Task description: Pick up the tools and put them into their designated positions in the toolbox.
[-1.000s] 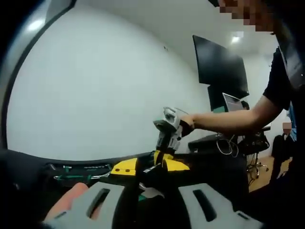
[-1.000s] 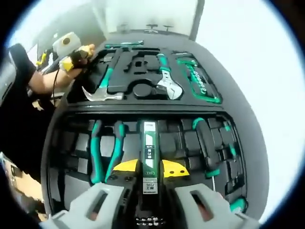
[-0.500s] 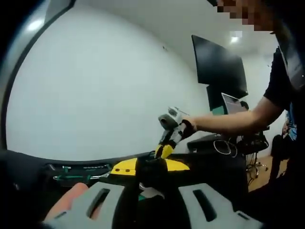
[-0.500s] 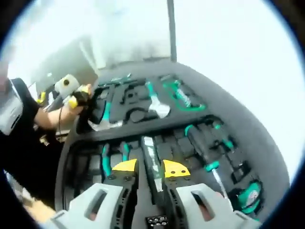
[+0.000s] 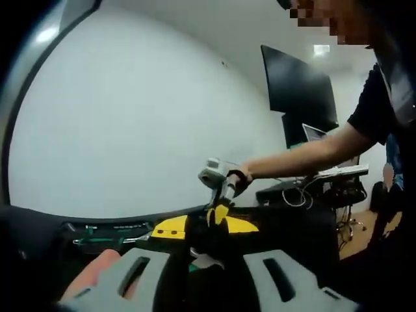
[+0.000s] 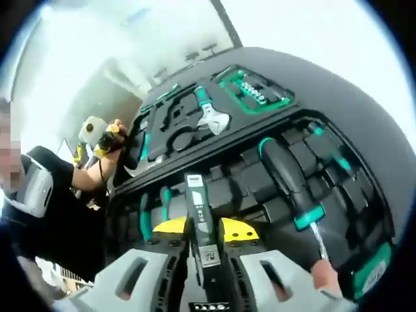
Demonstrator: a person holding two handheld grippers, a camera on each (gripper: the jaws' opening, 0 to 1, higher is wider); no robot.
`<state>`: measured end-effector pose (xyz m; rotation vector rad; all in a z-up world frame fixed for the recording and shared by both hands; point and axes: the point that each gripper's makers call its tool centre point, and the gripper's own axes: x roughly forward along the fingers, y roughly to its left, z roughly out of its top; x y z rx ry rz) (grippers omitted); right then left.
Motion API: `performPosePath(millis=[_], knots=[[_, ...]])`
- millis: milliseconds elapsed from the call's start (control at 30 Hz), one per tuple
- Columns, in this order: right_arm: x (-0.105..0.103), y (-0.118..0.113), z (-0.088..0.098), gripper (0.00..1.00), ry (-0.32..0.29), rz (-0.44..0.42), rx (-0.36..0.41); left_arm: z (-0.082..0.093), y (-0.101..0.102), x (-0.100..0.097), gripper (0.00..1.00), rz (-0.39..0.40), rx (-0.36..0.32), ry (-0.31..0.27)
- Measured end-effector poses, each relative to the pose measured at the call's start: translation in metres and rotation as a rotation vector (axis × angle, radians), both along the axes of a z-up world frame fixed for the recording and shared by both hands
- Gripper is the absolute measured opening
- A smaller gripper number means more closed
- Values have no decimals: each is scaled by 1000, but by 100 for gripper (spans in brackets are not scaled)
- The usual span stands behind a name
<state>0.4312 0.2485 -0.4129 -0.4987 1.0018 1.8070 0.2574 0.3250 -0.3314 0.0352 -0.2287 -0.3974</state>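
Toolbox [image 6: 364, 130], open and black with foam-cut slots, is my landmark. My right hand-held gripper [image 6: 198, 244] hovers over its near tray, its yellow-tipped jaws pinching a slim black-and-green tool with a white label [image 6: 198, 221], which points up the tray toward the hinge. Just left of that tool, green-handled pliers [image 6: 153, 208] lie in their slots. To the right of it, a large screwdriver with a black grip and green collar [image 6: 289, 185] rests diagonally in the tray, and a thinner green-tipped driver [image 6: 331, 153] lies beyond it near the toolbox's right edge. In the far half of the toolbox sit an adjustable wrench [image 6: 209, 117], a hammer [image 6: 136, 162] at the left side, and a green bit holder [image 6: 257, 91] at the far right corner.

My left hand-held gripper [image 6: 97, 133] is at the toolbox's far left edge, near the hammer. From its own view, I cannot tell whether the left jaws are together or apart; a dark shape sits between the yellow tips. My right hand-held gripper shows there above the toolbox.
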Motion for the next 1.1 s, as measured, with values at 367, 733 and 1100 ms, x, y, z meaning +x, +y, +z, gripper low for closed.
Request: performPosePath(millis=[367, 733, 1100], knots=[[-2, 3, -7, 15, 36, 133, -133, 0, 1, 0, 21, 0, -7, 3], [-29, -12, 19, 0, -86, 231, -24, 0, 1, -1, 21, -1, -7, 2], [2, -12, 14, 14, -121, 109, -88, -1, -1, -1, 21, 3, 3, 4]])
